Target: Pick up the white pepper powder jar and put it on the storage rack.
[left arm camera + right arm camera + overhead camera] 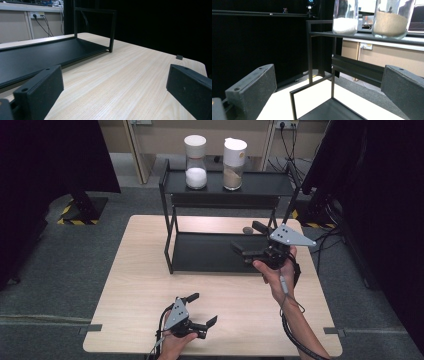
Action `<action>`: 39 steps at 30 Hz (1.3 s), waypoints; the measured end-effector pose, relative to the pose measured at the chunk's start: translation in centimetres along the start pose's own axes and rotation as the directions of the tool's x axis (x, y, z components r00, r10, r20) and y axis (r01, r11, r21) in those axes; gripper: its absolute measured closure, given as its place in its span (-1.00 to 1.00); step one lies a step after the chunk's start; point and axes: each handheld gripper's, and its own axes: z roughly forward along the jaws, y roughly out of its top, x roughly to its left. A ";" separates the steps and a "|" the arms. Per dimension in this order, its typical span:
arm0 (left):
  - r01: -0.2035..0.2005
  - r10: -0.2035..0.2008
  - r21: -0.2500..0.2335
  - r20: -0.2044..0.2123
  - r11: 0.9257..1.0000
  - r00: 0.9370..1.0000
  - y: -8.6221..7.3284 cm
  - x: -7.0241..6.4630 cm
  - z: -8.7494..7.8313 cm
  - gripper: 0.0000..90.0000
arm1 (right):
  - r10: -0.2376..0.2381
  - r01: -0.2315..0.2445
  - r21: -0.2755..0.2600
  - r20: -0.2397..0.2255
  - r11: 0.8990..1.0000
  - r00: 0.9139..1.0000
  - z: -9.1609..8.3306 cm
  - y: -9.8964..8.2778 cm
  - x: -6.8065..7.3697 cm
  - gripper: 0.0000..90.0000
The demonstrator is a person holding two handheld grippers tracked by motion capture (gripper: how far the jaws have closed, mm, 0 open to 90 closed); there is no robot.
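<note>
Left gripper (202, 309) sits low over the near edge of the table (140, 285), held in a hand (175, 342) that comes up from below, its jaws spread wide with nothing between them; in the left gripper view they frame bare wood, with the rack's lower shelf (37, 53) ahead and to the left. Right gripper (246, 238) is farther out, raised on an outstretched forearm, its grey plate on top and its jaws likewise wide apart and empty, reaching over the right end of the lower shelf of the rack (167, 210). Just beyond that gripper a small grey object lies on the table; what it is cannot be told. Above and past the right gripper, on the top shelf, stand two jars side by side but apart: one (195, 162) of white powder, one (234, 164) of tan grains, both clear glass with white lids. One black two-shelf rack, two jars, two grippers.
</note>
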 end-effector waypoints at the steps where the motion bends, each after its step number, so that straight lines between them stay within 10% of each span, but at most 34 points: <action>1: 0.000 0.000 0.000 0.000 1.000 1.000 0.0 0.0 0.0 -0.99 | 0.005 -0.005 -0.001 -0.003 1.000 1.000 -0.1 -0.3 0.0 -0.99; 39: 0.002 -0.002 -0.001 -0.004 1.000 1.000 0.0 -0.1 0.0 -0.99 | 0.015 -0.014 0.061 -0.015 0.998 1.000 -3.7 -8.2 2.1 -0.99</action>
